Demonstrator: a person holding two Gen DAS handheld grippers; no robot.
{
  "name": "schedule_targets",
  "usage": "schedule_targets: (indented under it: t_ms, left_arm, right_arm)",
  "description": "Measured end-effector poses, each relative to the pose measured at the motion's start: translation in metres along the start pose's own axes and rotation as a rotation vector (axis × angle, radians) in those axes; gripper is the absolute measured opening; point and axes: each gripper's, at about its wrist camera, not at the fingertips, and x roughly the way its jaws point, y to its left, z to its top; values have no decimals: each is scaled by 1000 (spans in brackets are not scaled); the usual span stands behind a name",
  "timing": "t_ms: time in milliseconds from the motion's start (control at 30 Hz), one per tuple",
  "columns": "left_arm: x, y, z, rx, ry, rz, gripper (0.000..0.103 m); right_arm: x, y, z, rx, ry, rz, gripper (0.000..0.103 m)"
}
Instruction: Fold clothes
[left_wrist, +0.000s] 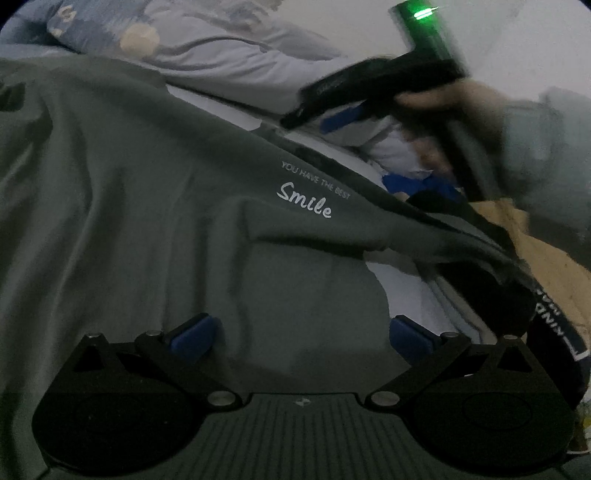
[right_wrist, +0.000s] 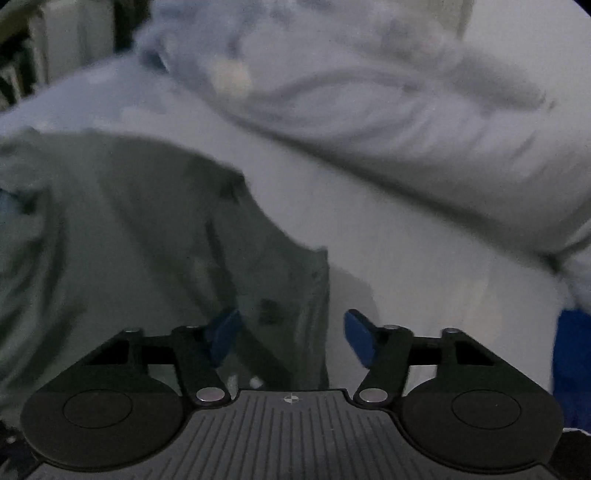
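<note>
Dark green-grey T-shirt (left_wrist: 147, 192) lies spread over a pale sheet (right_wrist: 424, 280), w/ white print "YOU HAVE THE BEST Smile" facing up toward its right side. One short sleeve (left_wrist: 317, 236) sticks out to the right, its hem lying across the shirt edge and onto the sheet. Left gripper (left_wrist: 299, 336) sits low over the shirt body, jaws spread wide, blue pads (left_wrist: 192, 338) apart w/ only flat cloth showing between them, nothing pinched. Right gripper (right_wrist: 291, 339) seen in the left wrist view at upper right, blurred, held by a hand (left_wrist: 443, 99) w/ a grey sleeve, green light on its top. In its own view the jaws stand partly apart, blue pads on either side of the shirt's edge, which runs up between them; cloth not pressed by either pad, as far as the blur lets me tell. Beyond the shirt, a light blue patterned pillow or duvet (left_wrist: 207, 48) is bunched along the far side. At right edge of left view: a black garment w/ white lettering (left_wrist: 546, 317) and smth tan (left_wrist: 554, 258) behind it, details unclear.
</note>
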Motion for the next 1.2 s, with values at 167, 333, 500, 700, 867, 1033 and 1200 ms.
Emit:
schedule_targets:
  t_ms: [167,333,500,700,867,1033,1200]
  left_arm:
    - [0,4,3,-27,1,-14,103]
    - [-1,0,5,-22,-10,-36,103]
    - [-3,-2,6,-15,-24,-47,103]
    - [2,0,3,-21,-16,-42,103]
    - [3,-2,2,-9,-6,-41,103]
    - [5,-6,4,21,-10,-50,103]
    - [-1,-18,6,72,-47,-65,103]
  right_arm:
    - [35,-18,18,34,108,7,4]
    - [41,-46,48,39,58,-137,4]
    - [53,-62,74,13,-12,-244,4]
    - [99,-51,80,-19,47,-267,5]
    - [109,-49,65,8,66,-340,66]
    - [32,-76,54,100,-67,-353,74]
    - [-104,-99,5,245,-260,-357,86]
